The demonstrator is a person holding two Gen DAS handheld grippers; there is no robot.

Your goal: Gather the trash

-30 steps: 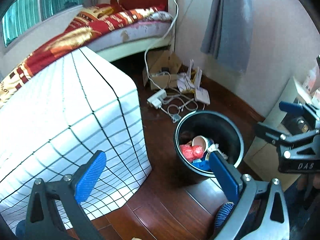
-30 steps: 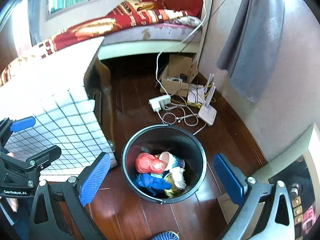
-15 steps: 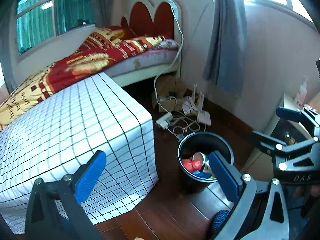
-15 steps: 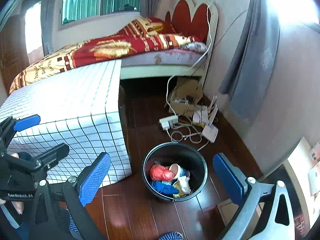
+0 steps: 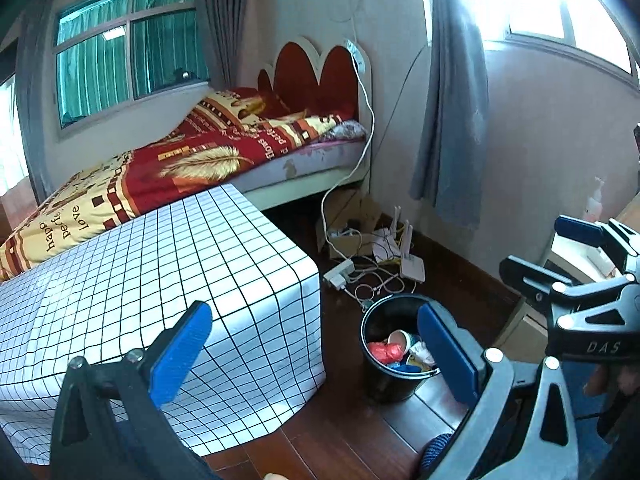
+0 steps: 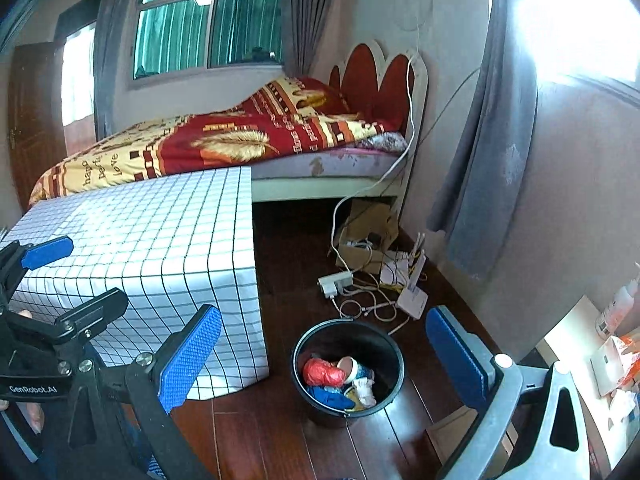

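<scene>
A black bin (image 5: 374,316) stands on the wooden floor beside the cloth-covered table. Inside it lie a red crumpled wrapper (image 6: 322,372), a paper cup (image 6: 352,368), a blue piece and white scraps. My left gripper (image 5: 316,352) is held high above the floor, open, with nothing between its blue pads. My right gripper (image 6: 324,356) is also open and empty, raised well above the bin (image 6: 304,344). Each gripper shows in the other's view: the right one (image 5: 560,252) at the right edge, the left one (image 6: 72,280) at the left edge.
A table under a white checked cloth (image 5: 140,280) fills the left. Behind it is a bed (image 6: 240,140). A power strip (image 6: 336,280), cables, a router (image 6: 414,300) and a cardboard box (image 6: 368,236) lie by the wall. A low cabinet (image 6: 580,336) with packets is at the right.
Both grippers have risen and drawn back from the bin, which now looks smaller and lower in both views. Both stay open and empty. The trash in the bin has not moved.
</scene>
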